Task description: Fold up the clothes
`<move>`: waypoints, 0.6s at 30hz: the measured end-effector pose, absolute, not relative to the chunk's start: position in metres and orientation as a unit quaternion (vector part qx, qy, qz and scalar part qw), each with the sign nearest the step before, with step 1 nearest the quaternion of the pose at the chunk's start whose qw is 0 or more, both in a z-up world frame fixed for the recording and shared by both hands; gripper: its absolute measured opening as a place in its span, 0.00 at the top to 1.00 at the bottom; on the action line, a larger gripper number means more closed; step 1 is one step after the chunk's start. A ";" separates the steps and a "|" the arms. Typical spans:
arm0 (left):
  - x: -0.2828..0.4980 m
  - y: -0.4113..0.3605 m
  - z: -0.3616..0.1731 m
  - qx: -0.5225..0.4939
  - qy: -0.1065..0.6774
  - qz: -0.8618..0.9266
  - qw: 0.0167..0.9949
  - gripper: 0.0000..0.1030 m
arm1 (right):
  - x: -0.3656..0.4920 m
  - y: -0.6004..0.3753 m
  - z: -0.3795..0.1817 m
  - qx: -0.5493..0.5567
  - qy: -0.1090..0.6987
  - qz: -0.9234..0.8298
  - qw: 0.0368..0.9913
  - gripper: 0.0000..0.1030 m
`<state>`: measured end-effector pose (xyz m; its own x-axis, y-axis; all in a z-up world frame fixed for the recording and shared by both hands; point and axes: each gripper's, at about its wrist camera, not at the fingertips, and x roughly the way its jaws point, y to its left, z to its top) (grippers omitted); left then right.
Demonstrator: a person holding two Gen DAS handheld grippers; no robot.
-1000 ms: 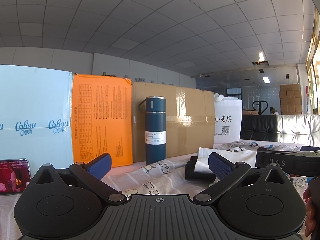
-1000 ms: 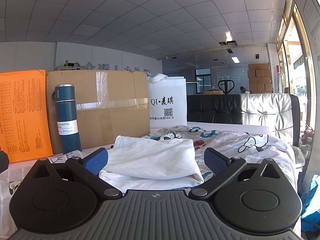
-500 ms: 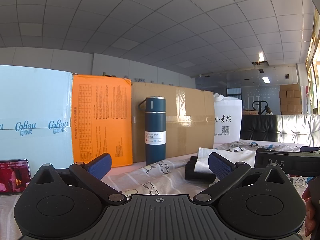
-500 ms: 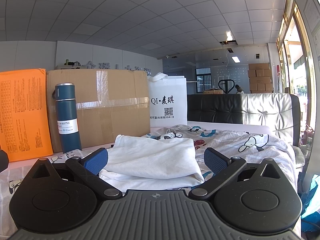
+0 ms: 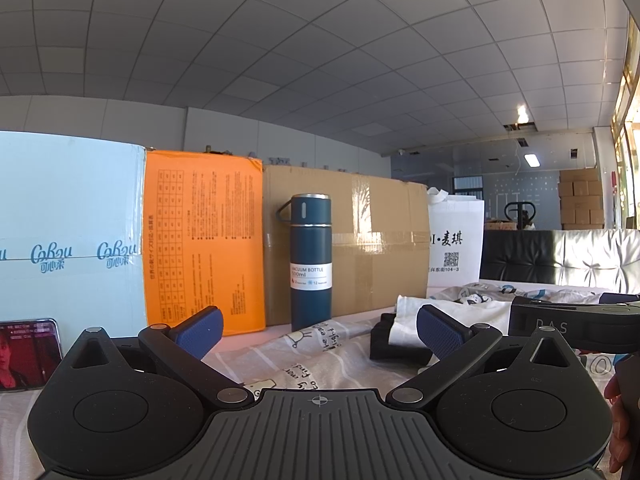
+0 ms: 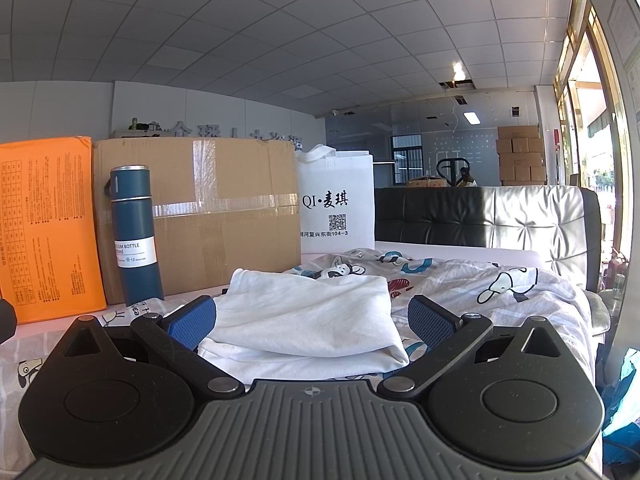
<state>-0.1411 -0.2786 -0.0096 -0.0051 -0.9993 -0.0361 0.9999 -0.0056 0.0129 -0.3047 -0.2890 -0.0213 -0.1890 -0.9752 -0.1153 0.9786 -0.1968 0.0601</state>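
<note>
A folded white garment [image 6: 308,320] lies on the cartoon-print sheet [image 6: 500,292], right in front of my right gripper [image 6: 314,320]. That gripper is open and empty, its blue pads on either side of the garment's near edge, low over the sheet. In the left wrist view the same garment [image 5: 472,312] lies to the right, partly on a black folded item [image 5: 384,344]. My left gripper [image 5: 318,330] is open and empty, low over the sheet and left of the garment. The right gripper's body [image 5: 576,326] shows at the right edge.
A dark blue vacuum bottle [image 5: 311,262] stands at the back in front of a cardboard box [image 5: 360,240]. An orange box [image 5: 200,240], a pale blue box [image 5: 68,232] and a white bag [image 6: 336,208] line the back. A phone [image 5: 28,352] stands at left. A black headboard [image 6: 480,216] stands behind.
</note>
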 end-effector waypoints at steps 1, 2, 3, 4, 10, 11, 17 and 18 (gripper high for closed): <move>-0.141 -0.279 -0.009 0.017 0.008 -0.709 0.705 0.00 | -0.305 -0.289 -0.021 0.064 0.013 -0.771 0.634 0.00; -0.141 -0.278 -0.009 0.016 0.008 -0.709 0.705 0.00 | -0.305 -0.289 -0.021 0.064 0.013 -0.771 0.634 0.00; -0.141 -0.278 -0.009 0.016 0.008 -0.709 0.705 0.00 | -0.305 -0.289 -0.021 0.064 0.013 -0.771 0.634 0.00; -0.140 -0.278 -0.009 0.015 0.008 -0.709 0.705 0.00 | -0.305 -0.289 -0.021 0.064 0.013 -0.771 0.634 0.00; -0.140 -0.279 -0.009 0.015 0.009 -0.709 0.705 0.00 | -0.305 -0.290 -0.021 0.064 0.013 -0.770 0.634 0.00; -0.140 -0.279 -0.009 0.015 0.009 -0.709 0.705 0.00 | -0.306 -0.290 -0.021 0.064 0.013 -0.770 0.634 0.00; -0.140 -0.279 -0.009 0.015 0.010 -0.708 0.706 0.00 | -0.306 -0.290 -0.021 0.064 0.012 -0.770 0.634 0.00; -0.140 -0.279 -0.009 0.015 0.010 -0.708 0.706 0.00 | -0.306 -0.290 -0.021 0.064 0.012 -0.770 0.634 0.00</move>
